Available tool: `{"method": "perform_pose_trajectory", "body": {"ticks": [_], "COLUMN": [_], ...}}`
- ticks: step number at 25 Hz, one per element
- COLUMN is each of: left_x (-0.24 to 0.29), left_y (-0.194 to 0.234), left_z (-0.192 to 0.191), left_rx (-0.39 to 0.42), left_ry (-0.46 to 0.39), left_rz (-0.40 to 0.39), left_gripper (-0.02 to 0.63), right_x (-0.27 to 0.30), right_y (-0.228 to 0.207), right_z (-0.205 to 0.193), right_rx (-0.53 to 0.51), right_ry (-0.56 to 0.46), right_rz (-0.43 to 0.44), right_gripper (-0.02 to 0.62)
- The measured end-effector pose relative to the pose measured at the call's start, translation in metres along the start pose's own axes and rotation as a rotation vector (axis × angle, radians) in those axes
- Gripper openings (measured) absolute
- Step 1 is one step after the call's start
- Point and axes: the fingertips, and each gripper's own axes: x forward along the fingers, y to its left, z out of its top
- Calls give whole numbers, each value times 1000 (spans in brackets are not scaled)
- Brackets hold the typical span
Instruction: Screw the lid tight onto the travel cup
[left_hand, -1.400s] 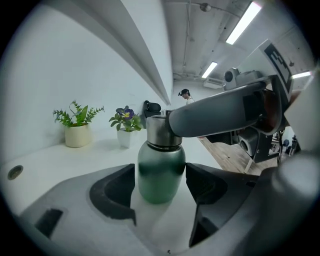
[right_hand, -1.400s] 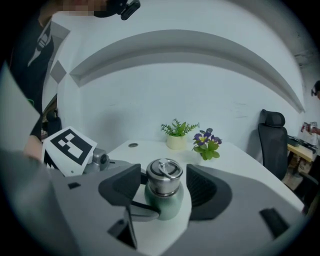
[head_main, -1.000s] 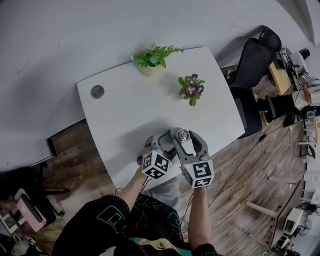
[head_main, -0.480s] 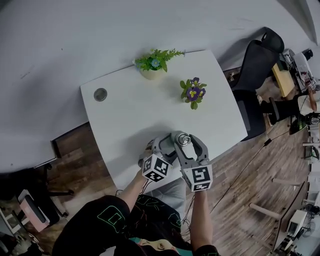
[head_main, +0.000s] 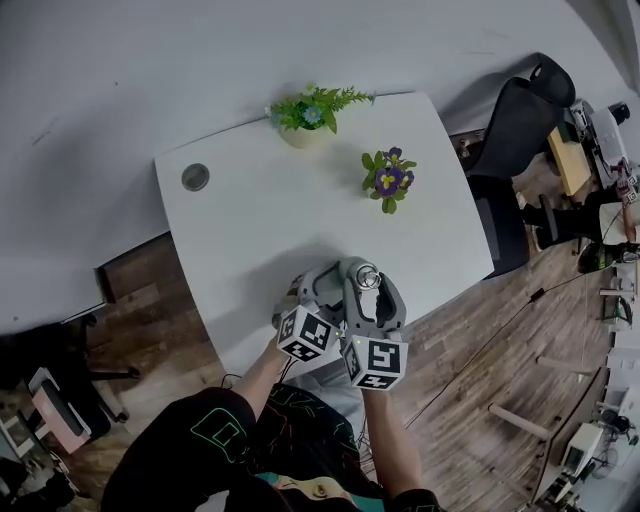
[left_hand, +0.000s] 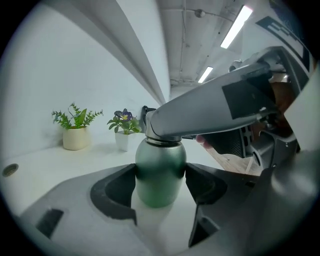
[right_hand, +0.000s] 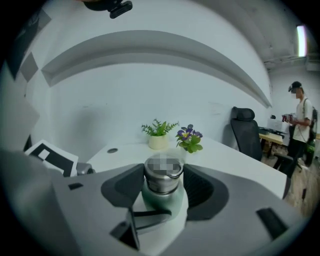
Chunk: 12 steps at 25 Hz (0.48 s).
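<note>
Head view placed the cup (left_hand: 160, 170) at lower centre by the table (head_main: 260, 220) edge, left gripper (left_hand: 162, 184) clamping its body, right gripper (right_hand: 164, 187) pinching the lid (right_hand: 161, 180), which I judged needed level twisting against that firm hold.

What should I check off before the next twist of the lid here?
1. Left gripper clamped on the travel cup body, pads on both sides: ok.
2. Right gripper closed round the lid: ok.
3. Cup upright, standing on the table: ok.
4. Lid sitting level on the cup's neck: ok in the right gripper view.
5. Lid screwed fully tight: cannot tell.
6. Both potted plants well apart from the grippers, at the far side of the table: ok.
</note>
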Motion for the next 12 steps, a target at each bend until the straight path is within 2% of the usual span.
{"method": "perform_pose_trajectory", "body": {"ticks": [3, 6, 7, 9, 12], "left_x": [0, -1, -1, 1, 2], "left_y": [1, 2, 1, 0, -1], "left_z": [1, 0, -1, -1, -2], "left_rx": [-2, 5, 6, 10, 13], "left_ry": [-14, -19, -18, -17, -10], "left_rz": [-6, 6, 5, -6, -25], "left_gripper": [322, 322, 322, 322, 322], "right_x": [1, 2, 2, 1, -5], "right_y": [-1, 2, 3, 5, 9], "right_z": [1, -1, -3, -4, -3], "right_rx": [7, -16, -35, -77, -152], "right_ry": [-10, 0, 12, 23, 23], "right_rz": [-9, 26, 53, 124, 242], "right_gripper": [245, 249, 254, 351, 349]}}
